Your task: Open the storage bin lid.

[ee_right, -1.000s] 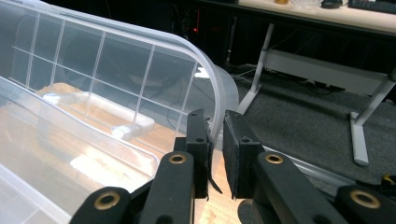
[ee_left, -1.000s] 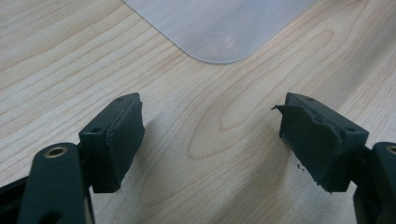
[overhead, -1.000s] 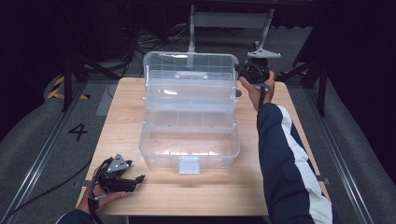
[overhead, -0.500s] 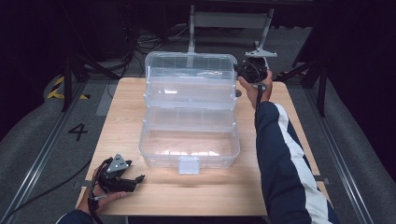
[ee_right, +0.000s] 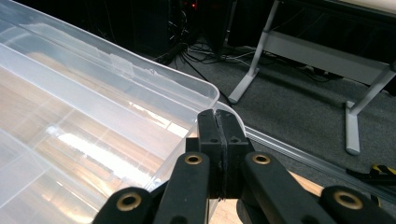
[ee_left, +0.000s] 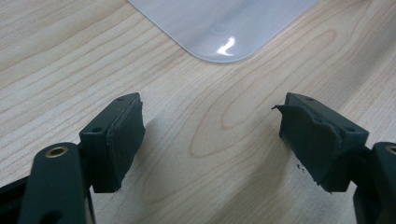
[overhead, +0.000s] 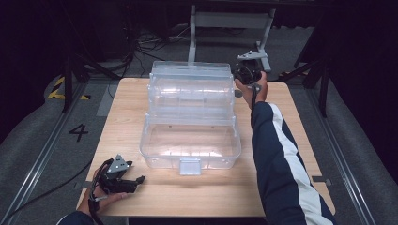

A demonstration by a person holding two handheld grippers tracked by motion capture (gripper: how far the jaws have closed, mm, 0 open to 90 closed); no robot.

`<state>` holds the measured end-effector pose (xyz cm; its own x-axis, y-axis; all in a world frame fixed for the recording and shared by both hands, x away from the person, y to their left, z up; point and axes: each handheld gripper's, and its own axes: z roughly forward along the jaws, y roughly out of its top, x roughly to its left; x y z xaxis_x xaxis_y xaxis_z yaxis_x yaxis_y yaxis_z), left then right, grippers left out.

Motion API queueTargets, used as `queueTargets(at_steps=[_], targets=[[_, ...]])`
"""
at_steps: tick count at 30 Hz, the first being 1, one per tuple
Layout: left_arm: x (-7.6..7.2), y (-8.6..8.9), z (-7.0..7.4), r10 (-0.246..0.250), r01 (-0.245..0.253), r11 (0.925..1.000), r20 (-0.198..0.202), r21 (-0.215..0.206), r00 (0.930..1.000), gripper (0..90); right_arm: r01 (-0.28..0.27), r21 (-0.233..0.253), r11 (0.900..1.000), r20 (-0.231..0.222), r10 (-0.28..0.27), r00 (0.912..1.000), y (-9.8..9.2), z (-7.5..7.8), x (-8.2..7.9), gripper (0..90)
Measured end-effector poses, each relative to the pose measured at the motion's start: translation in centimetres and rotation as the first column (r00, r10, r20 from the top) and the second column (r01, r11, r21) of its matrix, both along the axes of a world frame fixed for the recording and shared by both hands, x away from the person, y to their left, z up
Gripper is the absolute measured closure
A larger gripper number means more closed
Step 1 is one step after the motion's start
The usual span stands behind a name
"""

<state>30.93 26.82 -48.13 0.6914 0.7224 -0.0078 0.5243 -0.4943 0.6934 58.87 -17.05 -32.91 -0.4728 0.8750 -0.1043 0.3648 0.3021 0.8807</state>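
Observation:
A large clear plastic box (overhead: 190,140) stands open in the middle of the wooden table (overhead: 291,136), its white latch facing the near edge. Its clear lid (overhead: 190,86) rises at the far side. My right gripper (overhead: 243,75) is at the lid's far right corner. In the right gripper view its jaws (ee_right: 218,116) are pressed together at the lid's corner rim (ee_right: 205,95), apparently pinching it. My left gripper (overhead: 137,183) lies at the near left of the table. It is open (ee_left: 210,140) with bare wood between its pads, and a rounded corner of the box (ee_left: 224,28) lies just ahead.
A metal stand (overhead: 230,21) and cables (overhead: 141,42) sit on the dark floor beyond the table's far edge. A rail with a painted 4 (overhead: 78,132) runs along the left. Bare table lies on both sides of the box.
My right gripper has shifted a little left at the lid's corner, and the lid's top edge has dropped slightly in the high view. The left gripper has not moved.

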Motion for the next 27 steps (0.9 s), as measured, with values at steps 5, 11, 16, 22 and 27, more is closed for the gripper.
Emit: queueTargets(at_steps=[5,11,16,22,27], targets=[[0.0,0.0,0.0,0.000,0.000,1.0000,0.002,0.002,1.0000,22.5,-0.001,-0.005,1.000,-0.002,0.001,1.0000,-0.1,-0.1,-0.1,90.0],[0.0,0.0,0.0,0.000,0.000,1.0000,0.002,0.001,1.0000,22.5,-0.004,-0.013,1.000,0.003,0.004,1.0000,-0.1,0.0,-0.2,90.0],[-0.1,-0.1,-0.1,0.008,-0.008,0.9999,-0.005,-0.009,1.0000,22.5,-0.009,-0.012,1.000,0.011,0.009,0.9999,-0.3,0.2,-0.7,90.0],[-0.1,0.0,0.0,0.006,-0.006,1.0000,-0.002,-0.003,1.0000,22.4,-0.028,-0.024,0.999,0.022,0.028,0.9994,-0.3,0.3,-1.6,90.0],[-0.1,0.0,0.0,0.004,-0.004,1.0000,-0.002,0.000,1.0000,22.4,-0.037,-0.027,0.999,0.029,0.038,0.9989,-0.7,0.6,-2.3,90.0]])
